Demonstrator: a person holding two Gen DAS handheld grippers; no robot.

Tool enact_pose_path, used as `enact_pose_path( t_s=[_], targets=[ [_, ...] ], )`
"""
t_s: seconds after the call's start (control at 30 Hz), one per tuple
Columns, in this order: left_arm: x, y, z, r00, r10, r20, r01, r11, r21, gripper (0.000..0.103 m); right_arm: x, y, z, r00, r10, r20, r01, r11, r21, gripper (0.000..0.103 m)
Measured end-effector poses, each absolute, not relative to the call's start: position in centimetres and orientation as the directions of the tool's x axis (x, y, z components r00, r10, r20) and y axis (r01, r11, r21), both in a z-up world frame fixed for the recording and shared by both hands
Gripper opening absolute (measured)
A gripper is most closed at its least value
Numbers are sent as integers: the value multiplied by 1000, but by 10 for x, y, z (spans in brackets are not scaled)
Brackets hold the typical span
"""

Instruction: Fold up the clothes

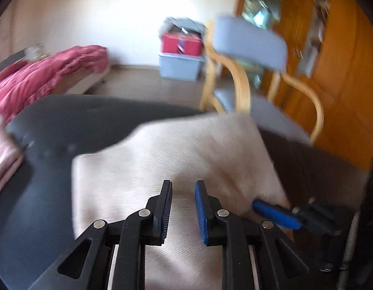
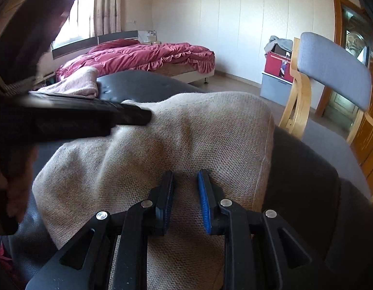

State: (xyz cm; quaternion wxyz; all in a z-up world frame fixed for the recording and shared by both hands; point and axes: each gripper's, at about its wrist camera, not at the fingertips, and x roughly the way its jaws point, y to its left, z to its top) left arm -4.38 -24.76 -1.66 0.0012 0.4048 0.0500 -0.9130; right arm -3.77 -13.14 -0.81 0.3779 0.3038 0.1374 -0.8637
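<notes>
My left gripper (image 1: 183,188) hangs just above the folded beige knit garment (image 1: 162,149), jaws parted, holding nothing. My right gripper (image 2: 185,177) has its jaws narrowly apart, tips down on that cloth; grip unclear.

Beige knit (image 2: 186,140): coarse waffle-type weave, folded into a thick, roughly rectangular bundle, lying flat on dark padded top (image 2: 143,82). Far edge rounded and puffy, right side shows a straight stitched seam, near-left corner soft and rounded. Surface w/ shallow dents, a few faint darker patches. Left-wrist view blurred, same knit (image 1: 167,159) looks paler, off-white. Pink knit (image 2: 77,82), ribbed, folded, sits at far-left edge of the top, apart from the beige one.
</notes>
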Motion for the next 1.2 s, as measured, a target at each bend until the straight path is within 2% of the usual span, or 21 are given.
enact_pose_path(
  t_s=[0.17, 0.23, 0.43, 0.53, 0.7, 0.83, 0.97, 1.2],
  targets=[
    [-15, -254, -40, -751, 38, -659, 20, -997, -79, 22, -49, -116, -6, -460, -639, -617, 747, -654, 121, 23],
    [-6, -257, -41, -756, 46, -653, 7, -997, -79, 22, -51, -112, -4, -438, -656, -615, 751, -643, 151, 23],
    [-10, -270, -45, -745, 100, -659, -5, -989, -145, 22, -47, -103, 33, -515, -668, -538, 730, -671, 134, 23],
    [-10, -272, -44, -747, 98, -657, -5, -990, -143, 22, -74, -122, 36, -536, -595, -599, 708, -704, 65, 23],
    [-6, -291, -47, -753, 112, -648, 34, -977, -208, 22, -124, -143, 15, -472, -568, -674, 663, -733, 154, 22],
    [-7, -305, -53, -747, 154, -646, 47, -958, -284, 22, -122, -171, -4, -533, -500, -682, 675, -737, 12, 22],
    [-6, -303, -53, -749, 149, -646, 47, -960, -276, 22, -111, -179, -8, -607, -451, -654, 654, -751, -90, 22],
    [-3, -301, -48, -750, 144, -646, 44, -963, -265, 22, -89, -136, 16, -573, -564, -595, 668, -742, 61, 23]
  ],
)
